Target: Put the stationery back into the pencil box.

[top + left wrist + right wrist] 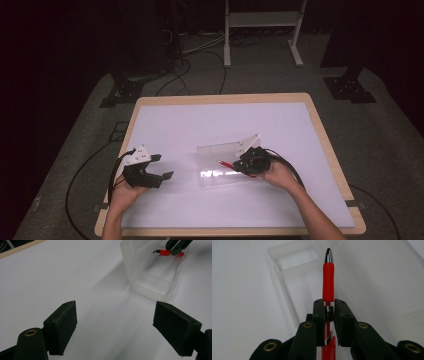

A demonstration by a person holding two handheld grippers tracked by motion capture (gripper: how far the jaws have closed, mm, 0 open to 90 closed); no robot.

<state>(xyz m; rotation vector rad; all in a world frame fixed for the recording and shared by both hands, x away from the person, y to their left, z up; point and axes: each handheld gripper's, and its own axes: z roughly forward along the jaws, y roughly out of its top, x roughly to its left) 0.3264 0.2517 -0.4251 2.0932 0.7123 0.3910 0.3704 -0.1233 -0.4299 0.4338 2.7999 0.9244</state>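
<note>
A clear plastic case point(222, 165) lies open in the middle of the white table, its lid point(235, 147) raised at the back. My right gripper point(248, 164) is shut on a red pen point(226, 164) and holds it over the case, tip pointing left. In the right gripper view the pen point(328, 282) runs up from between the shut jaws point(329, 312), its silver tip above the case's tray point(297, 272). My left gripper point(164, 166) rests at the front left, open and holding nothing. The left gripper view has the case point(155, 277) and the pen point(166, 252) beyond its wide-apart jaws point(115, 327).
A white mat point(200, 120) covers the wooden table point(325, 140). Cables trail from both grippers off the table's front corners. Beyond the table stand a white frame's legs point(227, 45) and dark stands on grey floor.
</note>
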